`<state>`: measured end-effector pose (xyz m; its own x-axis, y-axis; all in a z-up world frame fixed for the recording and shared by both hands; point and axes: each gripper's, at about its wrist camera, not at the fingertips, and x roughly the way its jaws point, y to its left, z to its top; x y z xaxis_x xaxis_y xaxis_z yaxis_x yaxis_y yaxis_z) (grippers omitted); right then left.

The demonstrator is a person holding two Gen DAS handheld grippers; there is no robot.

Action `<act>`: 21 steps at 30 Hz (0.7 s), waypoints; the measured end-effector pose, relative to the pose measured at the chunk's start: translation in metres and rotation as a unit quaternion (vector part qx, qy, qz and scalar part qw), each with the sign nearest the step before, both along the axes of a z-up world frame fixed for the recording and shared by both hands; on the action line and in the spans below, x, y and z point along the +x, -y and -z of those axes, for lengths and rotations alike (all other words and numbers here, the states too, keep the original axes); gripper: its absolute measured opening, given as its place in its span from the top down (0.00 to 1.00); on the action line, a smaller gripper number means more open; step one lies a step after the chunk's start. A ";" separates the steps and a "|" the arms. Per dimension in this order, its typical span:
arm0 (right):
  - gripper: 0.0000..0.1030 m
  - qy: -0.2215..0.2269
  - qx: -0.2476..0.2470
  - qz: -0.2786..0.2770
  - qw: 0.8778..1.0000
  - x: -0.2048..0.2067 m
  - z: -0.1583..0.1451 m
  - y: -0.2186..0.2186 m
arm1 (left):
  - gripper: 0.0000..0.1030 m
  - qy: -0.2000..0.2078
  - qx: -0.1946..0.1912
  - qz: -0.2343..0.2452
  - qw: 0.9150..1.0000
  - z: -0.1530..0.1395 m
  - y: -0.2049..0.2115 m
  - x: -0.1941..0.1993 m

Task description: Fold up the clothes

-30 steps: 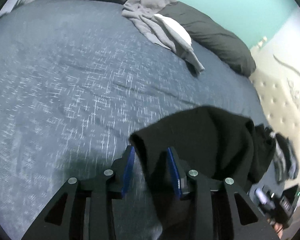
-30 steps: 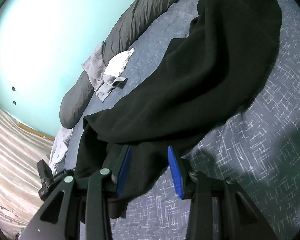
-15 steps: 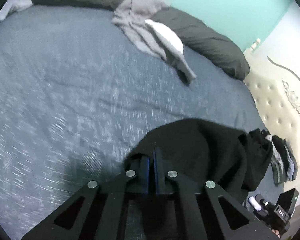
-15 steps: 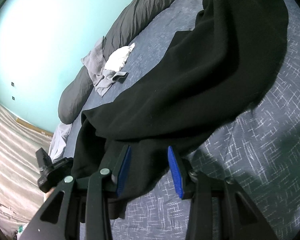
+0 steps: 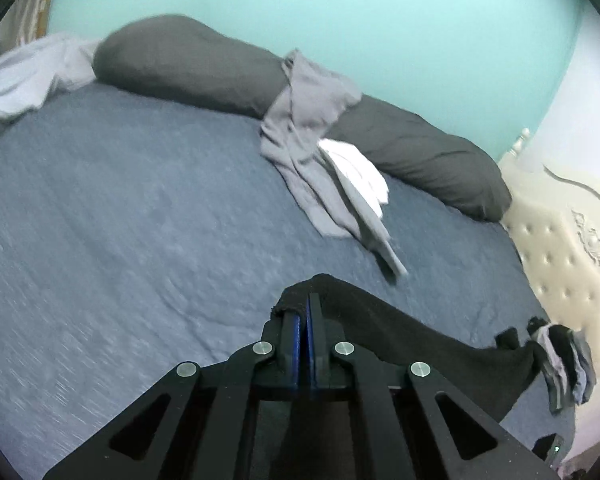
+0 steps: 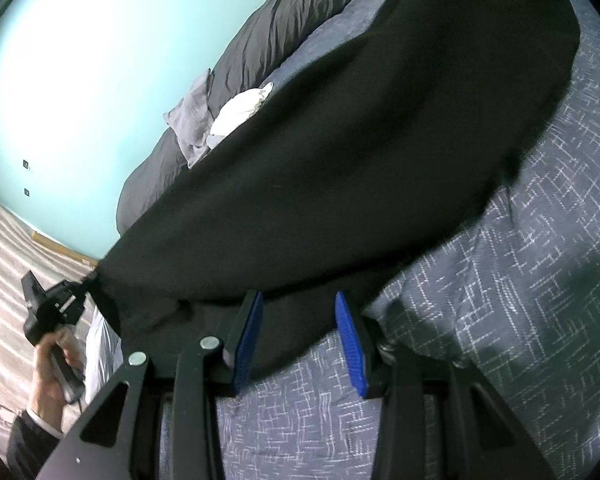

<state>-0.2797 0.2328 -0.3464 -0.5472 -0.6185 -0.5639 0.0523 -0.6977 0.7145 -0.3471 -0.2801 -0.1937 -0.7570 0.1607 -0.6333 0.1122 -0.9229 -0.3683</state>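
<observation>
A: Where is the garment (image 6: pixel 360 128) lying?

B: It is stretching across the bed (image 5: pixel 120 240) as one long black band. Its long axis is running from the left gripper (image 5: pixel 305 320), out past the bed's edge, up toward the far right of the bed in the right wrist view.

A: Is the left one holding it?

B: Yes, its blue pads are pressing together on a bunched corner, and the cloth is pulling taut from there. In the right view that gripper is showing at the far left, in the person's hand (image 6: pixel 54 364).

A: And the right gripper (image 6: pixel 300 336)?

B: Its pads are standing well apart, straddling the near hem, with cloth lying between them. It is gripping nothing.

A: So which is nearer the free hem?

B: The right, I judge: the hem is sitting right in its gap.

A: Any containers?

B: None showing. Grey clothes (image 5: pixel 312 152) with a white piece (image 5: pixel 360 164) are lying against the dark pillows (image 5: pixel 188 64), well apart from the garment, and a small dark pile (image 5: pixel 564 364) is sitting by the headboard (image 5: pixel 560 248).
</observation>
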 end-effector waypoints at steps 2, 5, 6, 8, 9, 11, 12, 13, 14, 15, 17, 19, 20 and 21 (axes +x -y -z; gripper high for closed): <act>0.63 0.000 0.001 -0.001 1.000 0.000 0.000 0.001 | 0.98 0.000 -0.004 -0.008 1.000 -0.007 0.009 -0.006; 0.63 -0.001 0.003 -0.003 1.000 -0.001 0.001 0.004 | 0.97 0.019 -0.006 -0.003 1.000 -0.004 0.012 -0.015; 0.63 -0.001 0.003 -0.004 1.000 -0.001 0.001 0.004 | 0.97 0.025 -0.019 0.003 1.000 -0.001 0.007 -0.018; 0.63 0.001 0.004 -0.004 1.000 -0.003 0.002 0.006 | 0.97 0.034 -0.032 0.017 0.999 0.009 -0.005 -0.019; 0.63 0.003 0.004 -0.004 1.000 -0.004 0.003 0.007 | 0.97 0.036 -0.028 0.021 0.999 0.014 -0.008 -0.017; 0.63 0.004 0.003 -0.005 1.000 -0.005 0.004 0.009 | 0.97 0.040 -0.021 0.027 0.999 0.025 -0.012 -0.011; 0.63 0.005 0.003 -0.006 1.000 -0.006 0.004 0.010 | 0.97 0.041 -0.018 0.030 0.999 0.030 -0.014 -0.008; 0.63 0.005 0.004 -0.006 1.000 -0.006 0.003 0.011 | 0.97 0.040 -0.015 0.034 0.999 0.032 -0.016 -0.002; 0.63 0.005 0.004 -0.007 1.000 -0.007 0.003 0.012 | 0.97 0.037 -0.013 0.037 0.999 0.033 -0.017 0.005; 0.63 0.005 0.004 -0.008 1.000 -0.007 0.003 0.013 | 0.97 0.034 -0.011 0.041 0.999 0.033 -0.019 0.011; 0.63 0.006 0.003 -0.006 1.000 -0.009 0.003 0.011 | 0.97 0.024 -0.011 0.056 0.998 0.029 -0.023 0.030; 0.63 0.007 0.003 -0.003 1.000 -0.011 0.003 0.009 | 0.97 0.014 -0.013 0.069 0.997 0.021 -0.027 0.050; 0.63 0.008 0.002 -0.001 1.000 -0.012 0.003 0.008 | 0.97 0.009 -0.015 0.076 0.997 0.017 -0.030 0.061; 0.63 0.008 0.002 0.000 1.000 -0.013 0.003 0.008 | 0.97 0.005 -0.018 0.083 0.996 0.013 -0.032 0.072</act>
<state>-0.2923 0.2248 -0.3496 -0.5380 -0.6162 -0.5752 0.0412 -0.7008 0.7122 -0.2752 -0.2480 -0.2065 -0.7157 0.2604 -0.6480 -0.0399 -0.9416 -0.3344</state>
